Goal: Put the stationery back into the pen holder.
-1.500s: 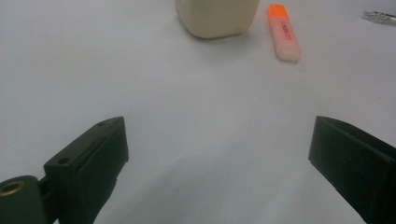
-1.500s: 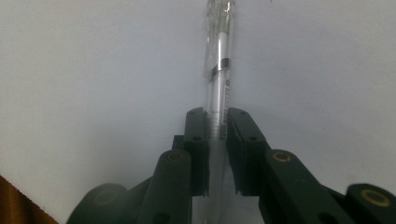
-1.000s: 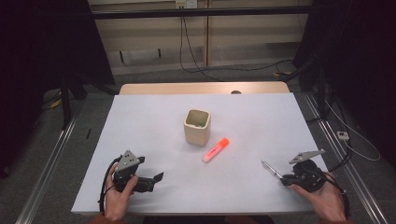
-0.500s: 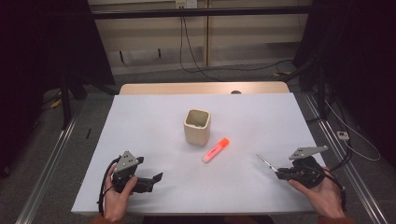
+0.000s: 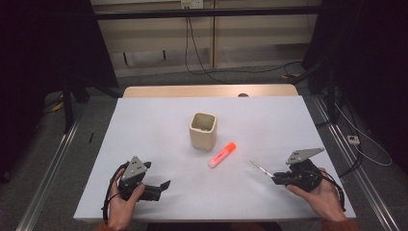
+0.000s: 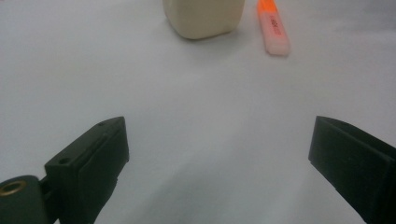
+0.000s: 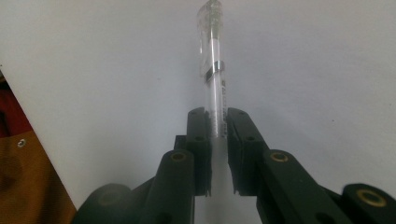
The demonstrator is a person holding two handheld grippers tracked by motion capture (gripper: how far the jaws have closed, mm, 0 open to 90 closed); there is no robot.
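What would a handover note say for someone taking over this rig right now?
Right tool: shut on a clear pen, held above the white table at its right front.
Left tool: open, holding nothing, low over the table at the left front.
Cream cup: upright mid-table, looks empty.
Orange highlighter: lying flat just right of the cup, untouched.
Done: pen picked up.
Left, probably: put the pen in the cup, then the highlighter.
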